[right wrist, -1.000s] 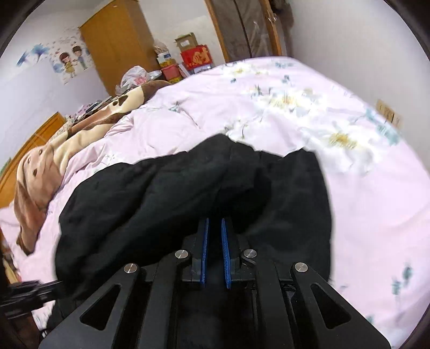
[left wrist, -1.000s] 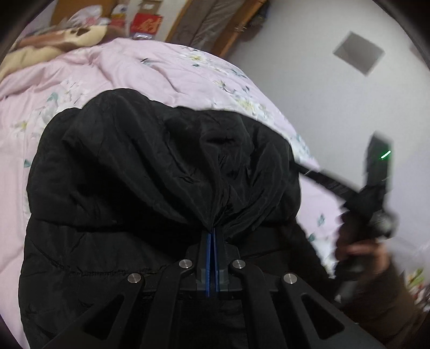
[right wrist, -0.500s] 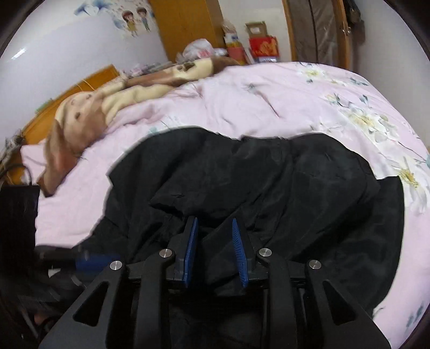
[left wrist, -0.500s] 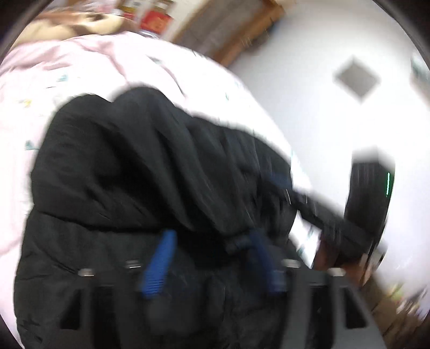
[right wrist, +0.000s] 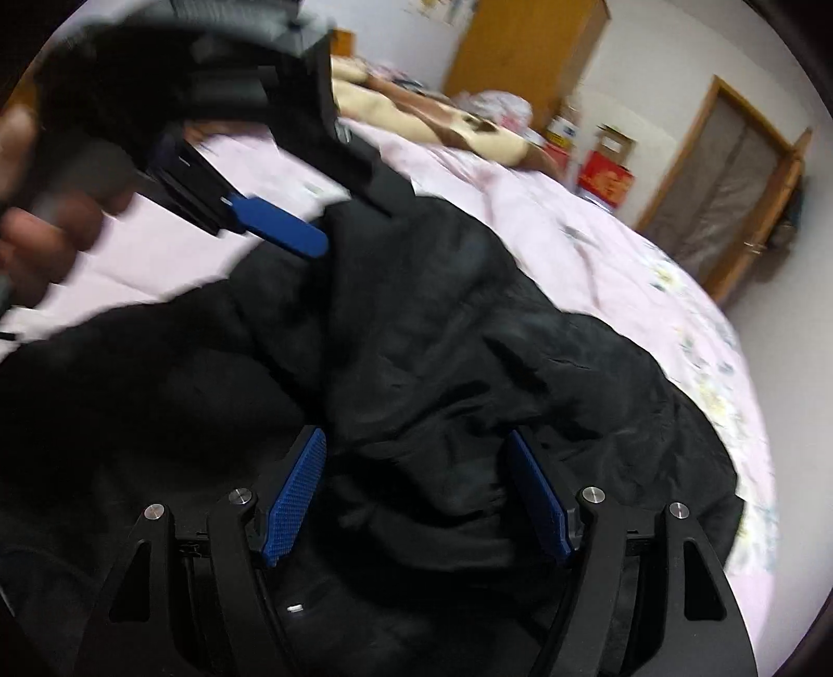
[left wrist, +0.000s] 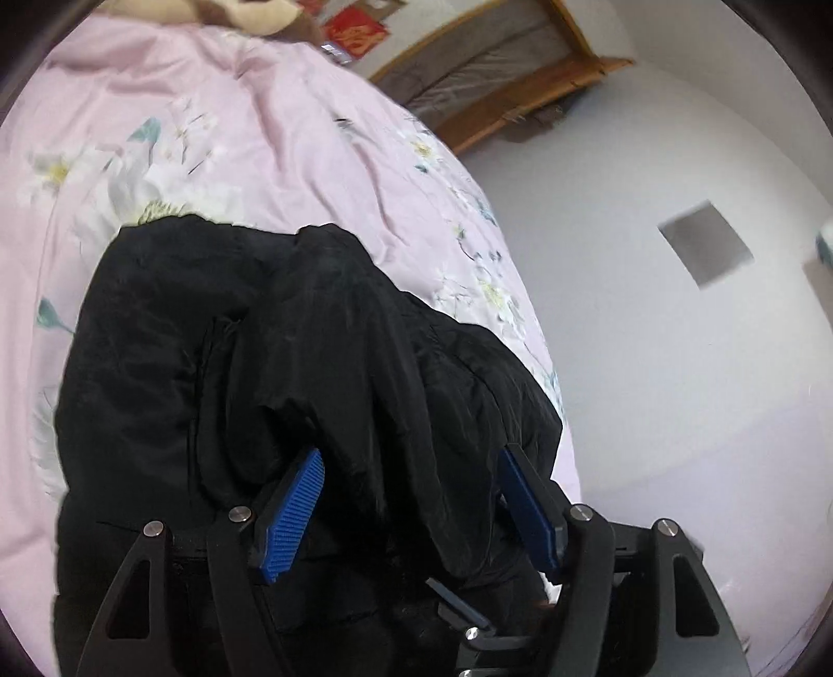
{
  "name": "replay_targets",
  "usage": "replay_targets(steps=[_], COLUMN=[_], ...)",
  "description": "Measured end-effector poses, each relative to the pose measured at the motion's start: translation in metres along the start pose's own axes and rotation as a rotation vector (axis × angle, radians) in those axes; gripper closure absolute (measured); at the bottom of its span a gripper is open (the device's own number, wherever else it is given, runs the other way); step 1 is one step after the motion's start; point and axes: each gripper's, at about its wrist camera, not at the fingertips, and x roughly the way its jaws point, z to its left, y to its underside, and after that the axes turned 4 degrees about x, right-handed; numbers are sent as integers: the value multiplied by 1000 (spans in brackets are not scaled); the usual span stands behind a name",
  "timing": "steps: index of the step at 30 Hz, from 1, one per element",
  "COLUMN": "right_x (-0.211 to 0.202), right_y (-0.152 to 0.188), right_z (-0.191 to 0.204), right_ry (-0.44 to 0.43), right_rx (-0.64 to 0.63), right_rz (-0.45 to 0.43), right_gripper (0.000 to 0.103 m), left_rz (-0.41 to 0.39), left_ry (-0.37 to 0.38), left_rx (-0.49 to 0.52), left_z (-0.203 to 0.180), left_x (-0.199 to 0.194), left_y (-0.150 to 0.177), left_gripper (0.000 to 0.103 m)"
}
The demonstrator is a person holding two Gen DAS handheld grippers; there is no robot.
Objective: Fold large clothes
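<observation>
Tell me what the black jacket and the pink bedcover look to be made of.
Black jacket: seemingly a thin synthetic shell such as nylon, padded; faint sheen, fine crinkles, puffy folds. Pink bedcover: probably matte woven cotton or a blend; soft creases, printed flowers, no shine.

Place: a bedroom in a home is shown.
Bed: a wide bed is covered by a pink floral quilt [left wrist: 270, 135].
Bedding: a brown and cream blanket [right wrist: 468, 125] is heaped at the far end.
Furniture: a wooden wardrobe [right wrist: 520, 47] is set against the wall.
Door: a wood-framed door [right wrist: 729, 172] is seen.
Storage: red boxes [right wrist: 606, 179] are stacked nearby.
</observation>
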Motion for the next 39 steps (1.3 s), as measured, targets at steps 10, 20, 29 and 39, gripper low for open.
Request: replay_targets(steps=[10,20,29,39], right_x=[-8,-36,5,-75], right_y=[6,-2,20,1], right_z=[-34,-32,-28,-116], right_ry=[-67,-274,-369,-248], right_rx=[201,342,416,501], right_rz=[-19,-81,99,-166], right_gripper=[89,92,87,56], left_rz=[-61,-261,-130,-271], left_ry=[8,-184,-316,-368], left_rx=[-154,69,-55,171], left_z=[26,1,51,-46], left_x=[26,-4,6,-46], left_y=[-28,-45,-27,-38], left_gripper=[34,80,78,52])
